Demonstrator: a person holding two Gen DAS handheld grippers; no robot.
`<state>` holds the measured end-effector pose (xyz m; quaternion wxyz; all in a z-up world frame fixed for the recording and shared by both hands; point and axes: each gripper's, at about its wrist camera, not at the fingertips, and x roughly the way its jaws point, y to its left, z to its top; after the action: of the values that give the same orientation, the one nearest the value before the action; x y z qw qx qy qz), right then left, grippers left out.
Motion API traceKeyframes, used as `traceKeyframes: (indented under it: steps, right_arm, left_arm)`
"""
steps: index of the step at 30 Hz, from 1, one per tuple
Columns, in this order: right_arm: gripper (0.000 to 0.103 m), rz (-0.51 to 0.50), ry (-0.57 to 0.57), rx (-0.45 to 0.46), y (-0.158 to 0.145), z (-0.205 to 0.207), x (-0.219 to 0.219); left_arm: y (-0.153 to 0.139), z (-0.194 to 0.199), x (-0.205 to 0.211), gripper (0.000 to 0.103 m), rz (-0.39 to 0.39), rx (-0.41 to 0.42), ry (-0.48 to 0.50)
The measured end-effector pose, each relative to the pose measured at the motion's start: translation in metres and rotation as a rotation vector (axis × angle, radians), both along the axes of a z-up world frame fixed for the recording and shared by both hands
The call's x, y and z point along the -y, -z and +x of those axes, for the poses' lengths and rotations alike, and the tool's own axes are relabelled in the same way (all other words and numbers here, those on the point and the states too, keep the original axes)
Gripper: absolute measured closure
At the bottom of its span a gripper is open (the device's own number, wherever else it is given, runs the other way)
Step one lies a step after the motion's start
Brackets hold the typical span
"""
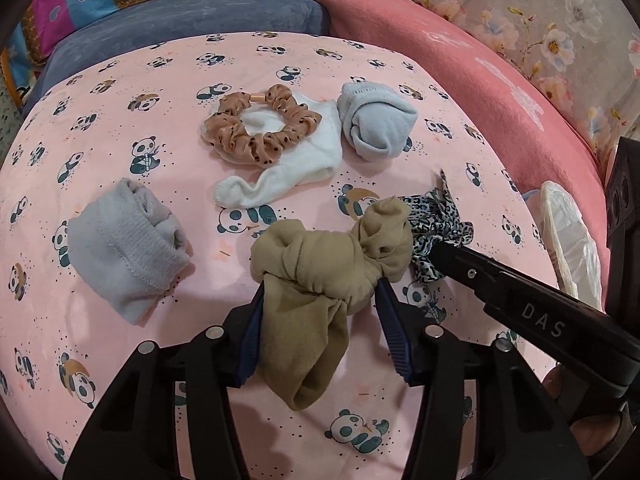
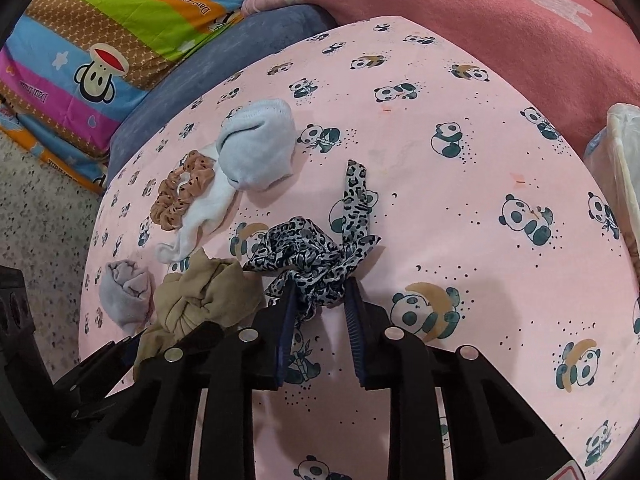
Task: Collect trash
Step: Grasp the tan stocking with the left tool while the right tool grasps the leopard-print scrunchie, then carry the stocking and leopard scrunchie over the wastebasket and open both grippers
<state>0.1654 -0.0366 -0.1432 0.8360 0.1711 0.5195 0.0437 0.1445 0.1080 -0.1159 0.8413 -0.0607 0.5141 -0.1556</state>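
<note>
Trash items: a knotted tan stocking (image 1: 320, 276) and a leopard-print scrunchie (image 2: 308, 264) lie side by side, touching, near the front of the pink panda-print cover (image 1: 120, 360).
Left tool (image 1: 320, 300): its two blue-padded fingers (image 1: 384, 312) sit on either side of the tan stocking's knotted middle, and the cloth bunches between them, so the tool is clamped on the stocking.
Tan stocking: its loose end trails down between the fingers toward the camera; its upper knot rests against the scrunchie.
Right tool (image 2: 320, 296): seen from its own wrist view, its blue pads (image 2: 352, 312) stand close together with the lower folds of the leopard-print scrunchie pinched between them; in the left wrist view its black finger reaches in from the right and ends in the scrunchie.
Leopard-print scrunchie: a long printed tail points away from the tool across the cover.
Other cloth on the cover: a rolled grey sock (image 1: 124, 248) well to the left of the stocking; farther back a brown dotted scrunchie (image 1: 260, 128) lying on a flat white sock (image 1: 288, 176), and just beside them a balled pale-blue sock (image 1: 376, 124).
Bin: a container lined with a white plastic bag (image 1: 572, 240) stands at the right edge of the cover.
Surroundings: a blue-grey cushion (image 1: 180, 20), a pink blanket (image 1: 460, 72) and bright cartoon-print bedding (image 2: 100, 60) lie behind the cover.
</note>
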Motion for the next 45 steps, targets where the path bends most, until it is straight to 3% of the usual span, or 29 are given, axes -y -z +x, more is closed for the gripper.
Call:
traceKeyframes:
  steps: [8,21,34,45]
  right_arm:
    - [0.086,0.01,0.008,0.016,-0.007,-0.014,0.007]
    - [0.086,-0.02,0.058,0.142,-0.057,-0.063,0.037]
    - [0.086,-0.038,0.171,0.288,-0.113,-0.117,0.102]
    - [0.086,-0.023,0.284,0.342,-0.132,-0.148,0.163]
  left_arm:
    - [-0.005,-0.008,0.013,0.068,0.012,-0.004,0.019]
    - [-0.048,-0.03,0.055,0.069,0.024,0.087,0.072]
    - [-0.102,-0.057,0.125,0.068,0.043,0.234,0.187]
    - [-0.12,-0.068,0.188,0.068,0.061,0.291,0.295]
